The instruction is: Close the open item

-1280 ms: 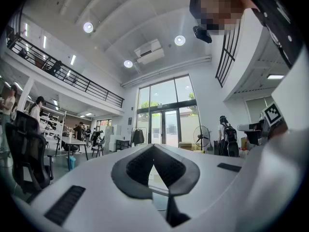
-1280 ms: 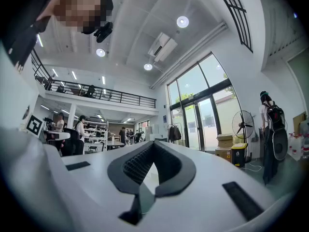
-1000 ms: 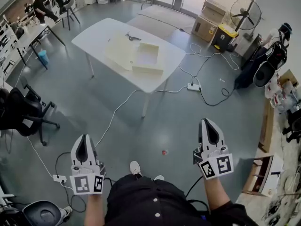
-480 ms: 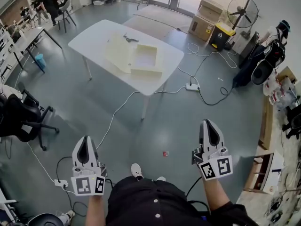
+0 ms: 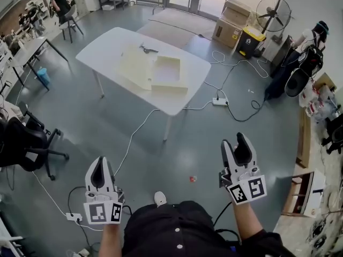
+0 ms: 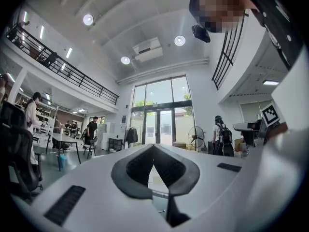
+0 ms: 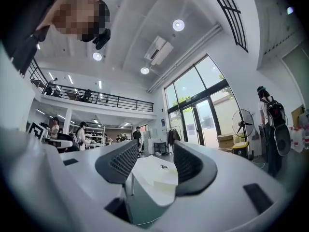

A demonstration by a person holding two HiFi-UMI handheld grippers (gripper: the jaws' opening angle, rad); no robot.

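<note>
Across the floor, on the white table, sits the open item: a flat cream box. Its tray is toward the table's near-right end, and the lid is folded out flat on the tray's left side as the head view has it. Small dark object lies just beyond the lid; can't tell what it is. Box is well apart from both grippers, nothing touching it.

Left gripper: jaws together, tips meeting, nothing between them. Right gripper: jaws have just been opening and now stand wide apart, empty. Its own view shows only the distant table and box through the gap. Both are held low in front of the person, pointing roughly level toward the table.

Step, as I read it: approach. Closing hasn't started, 0 contact with the lid.

Next move needs:
- Close the gap to the table's near side. Watch the cable on the floor and the power strip near the table leg.
- Get 1 gripper under or onto the lid's free edge and swing it over the tray.
- The other could steady the tray so it doesn't slide on the smooth top.
- Left jaws probably need opening to pinch; shut, they can only push.
- Lid looks like thin card, likely to flex, so grip near mid-edge.
</note>
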